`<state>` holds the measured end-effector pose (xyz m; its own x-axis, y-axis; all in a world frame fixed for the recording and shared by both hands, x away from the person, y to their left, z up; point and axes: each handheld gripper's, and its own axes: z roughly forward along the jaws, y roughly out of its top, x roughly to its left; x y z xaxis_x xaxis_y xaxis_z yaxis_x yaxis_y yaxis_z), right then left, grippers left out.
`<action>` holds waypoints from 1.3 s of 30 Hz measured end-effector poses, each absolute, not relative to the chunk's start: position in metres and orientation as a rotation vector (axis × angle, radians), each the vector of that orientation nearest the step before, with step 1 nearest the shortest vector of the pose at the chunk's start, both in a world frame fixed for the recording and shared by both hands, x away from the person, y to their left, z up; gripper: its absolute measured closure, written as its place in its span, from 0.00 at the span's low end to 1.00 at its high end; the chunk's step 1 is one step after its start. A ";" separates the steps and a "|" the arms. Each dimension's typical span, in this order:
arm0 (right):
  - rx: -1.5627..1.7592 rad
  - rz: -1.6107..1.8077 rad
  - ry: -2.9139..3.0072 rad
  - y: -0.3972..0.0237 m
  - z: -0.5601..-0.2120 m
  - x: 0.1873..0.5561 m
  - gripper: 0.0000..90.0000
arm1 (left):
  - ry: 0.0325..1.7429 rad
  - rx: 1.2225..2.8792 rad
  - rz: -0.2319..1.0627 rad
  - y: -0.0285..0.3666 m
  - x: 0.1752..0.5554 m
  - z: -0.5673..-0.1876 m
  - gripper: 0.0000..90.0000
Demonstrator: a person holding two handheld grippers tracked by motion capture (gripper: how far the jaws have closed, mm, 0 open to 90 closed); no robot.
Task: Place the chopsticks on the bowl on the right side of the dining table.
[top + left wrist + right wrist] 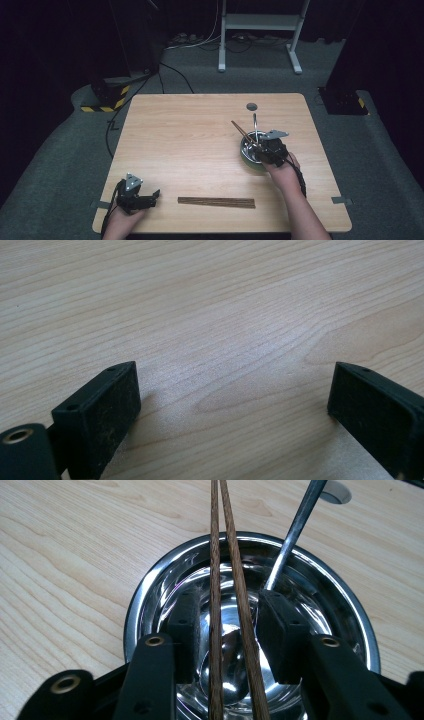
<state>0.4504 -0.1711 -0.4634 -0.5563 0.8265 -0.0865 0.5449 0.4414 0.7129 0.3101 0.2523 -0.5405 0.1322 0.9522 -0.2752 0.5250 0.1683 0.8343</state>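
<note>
A shiny metal bowl (244,150) stands on the right half of the wooden table (200,130). A pair of dark brown chopsticks (242,132) and a metal spoon (255,125) lean in the bowl, their upper ends pointing away from me. My right gripper (265,150) hangs over the bowl. In the right gripper view its jaws straddle the chopsticks (220,555) above the bowl (145,595), with a gap on each side; the pads do not press on them. The spoon handle (300,525) rises past the right pad. My left gripper (152,197) rests open at the front left, with bare wood between its jaws (235,385).
A second pair of brown chopsticks (216,202) lies flat near the table's front edge, between the two hands. A round cable hole (251,106) sits at the far side of the table, beyond the bowl. Cables and a white frame stand on the floor behind.
</note>
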 end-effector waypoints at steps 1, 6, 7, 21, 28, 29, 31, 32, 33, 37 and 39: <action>1.156 0.891 2.273 -0.171 -0.464 0.451 0.70 | 1.519 1.482 0.581 0.252 0.310 -0.540 0.07; 1.151 0.878 2.286 -0.169 -0.466 0.453 0.82 | 1.521 1.477 0.580 0.252 0.310 -0.540 0.07; 1.148 0.878 2.290 -0.169 -0.467 0.454 0.84 | 1.521 1.477 0.580 0.252 0.310 -0.540 0.07; 1.088 0.916 2.340 -0.183 -0.467 0.438 0.85 | 1.521 1.476 0.584 0.252 0.310 -0.541 0.08; 1.097 0.939 2.312 -0.184 -0.466 0.435 0.76 | 1.522 1.480 0.584 0.252 0.310 -0.540 0.08; 1.102 0.949 2.310 -0.183 -0.465 0.435 0.76 | 1.522 1.480 0.584 0.252 0.310 -0.540 0.08; 1.102 0.947 2.299 -0.178 -0.463 0.437 0.75 | 1.523 1.482 0.585 0.252 0.310 -0.540 0.08; 1.098 0.940 2.300 -0.175 -0.462 0.438 0.76 | 1.523 1.481 0.584 0.252 0.310 -0.540 0.08; 1.100 0.930 2.307 -0.172 -0.461 0.440 0.76 | 1.523 1.481 0.585 0.252 0.310 -0.540 0.08; 1.123 0.909 2.306 -0.168 -0.461 0.450 0.79 | 1.522 1.481 0.584 0.252 0.310 -0.540 0.08; 1.129 0.895 2.315 -0.167 -0.463 0.454 0.81 | 1.522 1.482 0.585 0.252 0.310 -0.540 0.08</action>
<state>0.4537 -0.1674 -0.4628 -0.5867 0.8057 -0.0822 0.5410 0.4654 0.7005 0.3099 0.2520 -0.5405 0.1283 0.9533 -0.2734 0.5253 0.1685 0.8341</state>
